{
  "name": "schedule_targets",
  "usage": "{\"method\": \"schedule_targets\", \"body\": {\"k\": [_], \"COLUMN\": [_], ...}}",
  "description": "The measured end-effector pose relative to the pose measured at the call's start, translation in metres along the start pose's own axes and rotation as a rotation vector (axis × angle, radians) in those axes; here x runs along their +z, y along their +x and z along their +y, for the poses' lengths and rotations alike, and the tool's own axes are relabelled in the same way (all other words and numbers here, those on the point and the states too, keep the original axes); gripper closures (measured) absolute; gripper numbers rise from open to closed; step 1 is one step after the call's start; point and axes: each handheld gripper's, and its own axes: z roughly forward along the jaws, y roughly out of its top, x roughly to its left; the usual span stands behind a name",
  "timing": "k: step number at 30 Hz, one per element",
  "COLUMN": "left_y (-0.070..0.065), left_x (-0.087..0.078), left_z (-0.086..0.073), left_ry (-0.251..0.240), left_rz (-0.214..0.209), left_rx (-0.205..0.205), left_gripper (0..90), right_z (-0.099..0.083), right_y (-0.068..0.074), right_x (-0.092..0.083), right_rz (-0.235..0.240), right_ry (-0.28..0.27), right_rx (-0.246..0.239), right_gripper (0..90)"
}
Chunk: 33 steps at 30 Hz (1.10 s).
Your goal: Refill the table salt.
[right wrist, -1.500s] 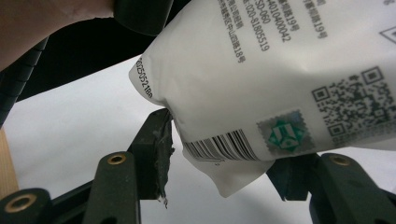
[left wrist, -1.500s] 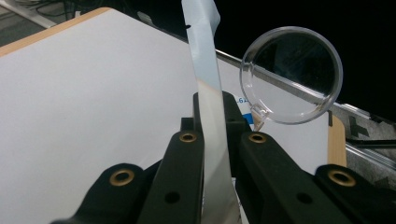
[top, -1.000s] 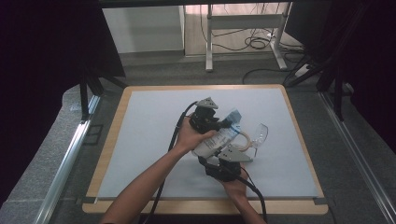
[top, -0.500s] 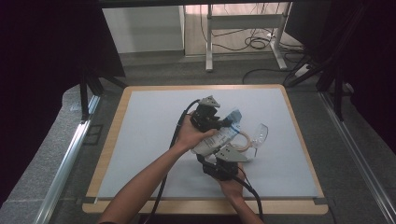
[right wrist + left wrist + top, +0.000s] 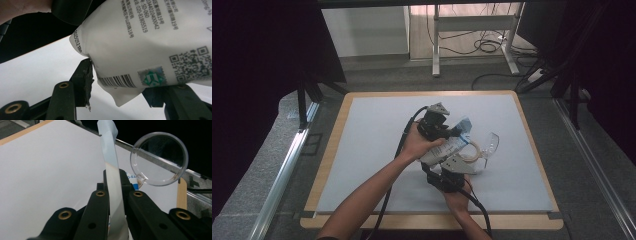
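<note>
Little has shifted since a second ago: both hands and the white pouch sit in almost the same spot at the middle of the bench.

Left tool (image 5: 451,131) is clamped tight on the pouch's flat sealed edge (image 5: 111,173), which stands up between its black jaws in the left gripper view. Right tool (image 5: 455,162), at about 6 o'clock from the left one, has its jaws half apart around the printed lower end of the white pouch (image 5: 140,42); the left pad touches the pouch's edge, but whether the jaws press on it I cannot tell. At 3 o'clock of the pouch lies a clear round dish (image 5: 488,146), tilted, its rim close to the pouch. All of this is over the pale sheet of the bench (image 5: 362,150).
</note>
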Motion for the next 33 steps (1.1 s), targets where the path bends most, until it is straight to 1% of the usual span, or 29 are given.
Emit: {"method": "schedule_targets", "body": {"k": [3,5,6,8,12,21,28,31,33], "left_y": [0.0006,0.0013,0.0015,0.0022,0.0034,0.0027,0.0009,0.0000,-0.0016], "left_x": [0.0017,0.0018,0.0019,0.0017,0.0008,-0.0017,-0.0008,0.0004,0.0022], "left_z": [0.0004,0.0012,0.0012,0.0012,0.0008,0.0006,0.0037,0.0061,0.0076], "left_ry": [-0.004,0.008,0.005,-0.001,0.004,0.000,0.009,0.024,0.025], "left_rz": [0.003,0.008,0.008,0.007,0.007,0.004,0.008,0.011,0.015], "left_rx": [-0.009,-0.002,-0.002,-0.008,-0.006,-0.004,-0.002,0.008,0.009], "left_gripper": [89.3,89.3,89.2,89.3,89.2,89.2,89.2,89.2,89.1], "right_z": [-0.0002,-0.0001,0.0002,0.0006,0.0007,0.0012,0.0034,0.0050,0.0059], "right_y": [-0.0016,-0.0021,-0.0021,-0.0019,-0.0008,0.0009,0.0029,0.0031,0.0035], "right_x": [0.0016,0.0037,0.0049,0.0058,0.0064,0.0060,0.0072,0.0074,0.0075], "right_rz": [0.010,0.012,0.015,0.012,0.006,0.006,-0.005,-0.009,-0.013], "right_ry": [-0.003,-0.010,-0.014,-0.018,-0.019,-0.021,-0.033,-0.041,-0.051], "right_rx": [0.019,0.039,0.049,0.047,0.038,0.028,0.046,0.058,0.069], "right_gripper": [47.8,47.8,47.8,47.8,47.8,48.3,48.6,48.8,48.8]}}
